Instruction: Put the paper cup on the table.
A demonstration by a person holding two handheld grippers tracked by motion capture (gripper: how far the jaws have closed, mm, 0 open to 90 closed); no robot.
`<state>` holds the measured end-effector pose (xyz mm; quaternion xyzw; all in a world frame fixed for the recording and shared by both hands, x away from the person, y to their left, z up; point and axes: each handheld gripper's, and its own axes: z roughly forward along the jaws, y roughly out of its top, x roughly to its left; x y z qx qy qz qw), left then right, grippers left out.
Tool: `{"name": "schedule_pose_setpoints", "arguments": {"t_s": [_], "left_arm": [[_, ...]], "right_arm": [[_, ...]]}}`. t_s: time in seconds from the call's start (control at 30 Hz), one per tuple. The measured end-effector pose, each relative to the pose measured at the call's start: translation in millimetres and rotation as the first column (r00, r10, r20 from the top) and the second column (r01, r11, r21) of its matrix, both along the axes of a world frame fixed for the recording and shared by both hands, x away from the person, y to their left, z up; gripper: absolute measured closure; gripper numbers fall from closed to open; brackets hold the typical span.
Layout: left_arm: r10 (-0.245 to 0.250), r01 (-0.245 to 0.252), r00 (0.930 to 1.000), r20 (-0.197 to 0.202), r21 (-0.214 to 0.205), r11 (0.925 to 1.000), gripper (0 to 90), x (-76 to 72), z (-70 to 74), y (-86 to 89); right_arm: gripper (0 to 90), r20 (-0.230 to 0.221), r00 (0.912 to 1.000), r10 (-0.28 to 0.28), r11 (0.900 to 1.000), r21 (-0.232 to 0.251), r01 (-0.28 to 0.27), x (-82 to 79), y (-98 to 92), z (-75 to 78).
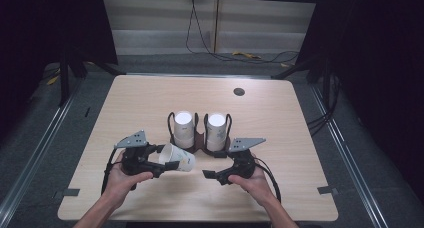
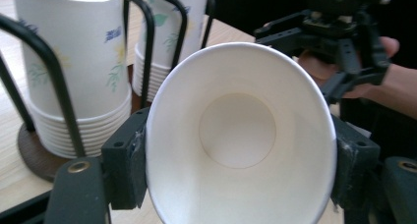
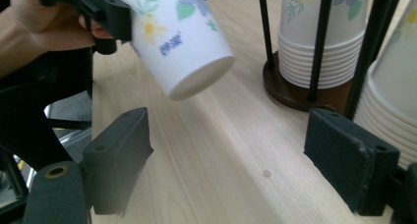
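The left gripper [image 1: 159,163] holds a single paper cup [image 1: 178,157] clamped between its jaws, whose pads press on the cup's wall near the rim on both sides. The cup lies tilted on its side above the tabletop [image 1: 280,113], its open mouth toward the left hand [image 1: 122,180] and its closed base pointing toward the right gripper [image 1: 212,174]. In the left gripper view the cup's white inside and round bottom face the camera, squeezed slightly oval between the two black pads.

The right gripper's jaws stand wide apart with nothing between them; in the right gripper view bare wood shows in the gap, and the flowered cup hangs above and ahead of them, clear of both pads. The right hand [image 1: 255,180] holds that gripper low over the tabletop, near the cup's base but apart from it.

Just behind the two grippers stands a dark cup holder [image 1: 200,138] with black wire uprights on a round brown base. It carries two stacks of upturned paper cups, the left stack [image 1: 183,129] and the right stack [image 1: 216,131], side by side. The held cup is just in front of the left stack, not touching it.
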<state>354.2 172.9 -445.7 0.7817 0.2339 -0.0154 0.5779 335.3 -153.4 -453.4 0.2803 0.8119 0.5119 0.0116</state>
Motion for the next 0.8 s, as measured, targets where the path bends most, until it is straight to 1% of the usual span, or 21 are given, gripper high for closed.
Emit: {"name": "schedule_pose_setpoints", "arguments": {"t_s": [0.1, 0.13, 0.17, 0.2, 0.27, 0.3, 0.33, 0.37, 0.4, 0.5, 0.57, 0.63, 0.7, 0.8], "left_arm": [[0.014, -0.015, 0.9999, 0.01, 0.018, 0.9997, 25.9, 0.4, 2.6, 3.1], [0.043, -0.044, 0.9988, 0.021, 0.04, 0.9982, 25.9, 1.2, 5.1, 6.2], [0.043, -0.044, 0.9988, 0.021, 0.04, 0.9982, 26.0, 1.2, 5.1, 6.2], [0.058, -0.059, 0.9979, 0.031, 0.06, 0.9965, 26.0, 0.8, 7.8, 8.4], [0.06, -0.062, 0.9977, 0.03, 0.049, 0.9969, 26.0, 1.4, 10.8, 12.1], [0.073, -0.074, 0.9967, 0.036, 0.054, 0.9958, 25.9, 2.1, 11.9, 13.7], [0.089, -0.093, 0.9947, 0.051, 0.069, 0.9933, 25.9, 3.0, 12.8, 15.8], [0.103, -0.107, 0.9933, 0.052, 0.078, 0.9911, 25.8, 3.9, 13.4, 18.3], [0.114, -0.117, 0.9924, 0.048, 0.071, 0.9906, 25.7, 5.0, 13.2, 20.3], [0.134, -0.139, 0.9892, 0.059, 0.084, 0.9868, 25.7, 6.5, 12.9, 25.2], [0.141, -0.145, 0.9886, 0.053, 0.086, 0.9857, 25.6, 7.6, 12.0, 27.9], [0.162, -0.165, 0.9858, 0.045, 0.086, 0.9826, 25.6, 7.8, 10.9, 29.5], [0.168, -0.172, 0.9848, 0.044, 0.091, 0.981, 25.6, 8.3, 10.7, 31.6], [0.196, -0.2, 0.9796, 0.044, 0.113, 0.9732, 25.6, 9.5, 11.7, 34.5]], "right_arm": [[17.9, 0.002, 1.0, -0.008, 0.9999, -0.006, 0.008, -1.2, -1.4, 1.0], [17.8, 0.004, 0.9999, -0.014, 0.9999, -0.008, 0.014, -2.1, -2.8, 1.8], [17.8, 0.004, 0.9999, -0.014, 0.9999, -0.008, 0.014, -2.1, -2.8, 1.8], [17.8, 0.008, 0.9998, -0.016, 0.9998, -0.012, 0.016, -2.3, -3.5, 2.2], [17.7, 0.023, 0.9991, -0.035, 0.999, -0.027, 0.035, -3.8, -4.7, 4.0], [17.7, 0.022, 0.9991, -0.037, 0.999, -0.025, 0.037, -4.2, -5.2, 4.5], [17.4, 0.025, 0.999, -0.039, 0.9988, -0.031, 0.039, -4.4, -5.4, 4.8], [17.4, 0.028, 0.9988, -0.042, 0.9984, -0.038, 0.043, -4.8, -5.7, 4.8], [17.4, 0.028, 0.9986, -0.045, 0.9981, -0.041, 0.046, -5.0, -6.1, 4.4], [17.4, 0.027, 0.9984, -0.05, 0.9976, -0.047, 0.051, -5.9, -7.6, 4.3], [17.3, 0.026, 0.9983, -0.053, 0.997, -0.056, 0.054, -6.7, -9.4, 5.2], [17.3, 0.031, 0.998, -0.056, 0.9964, -0.062, 0.058, -6.8, -10.7, 6.2], [17.3, 0.034, 0.997, -0.07, 0.9958, -0.056, 0.072, -6.6, -14.9, 8.6], [17.3, 0.04, 0.995, -0.092, 0.9941, -0.054, 0.094, -7.5, -21.5, 11.0]]}}
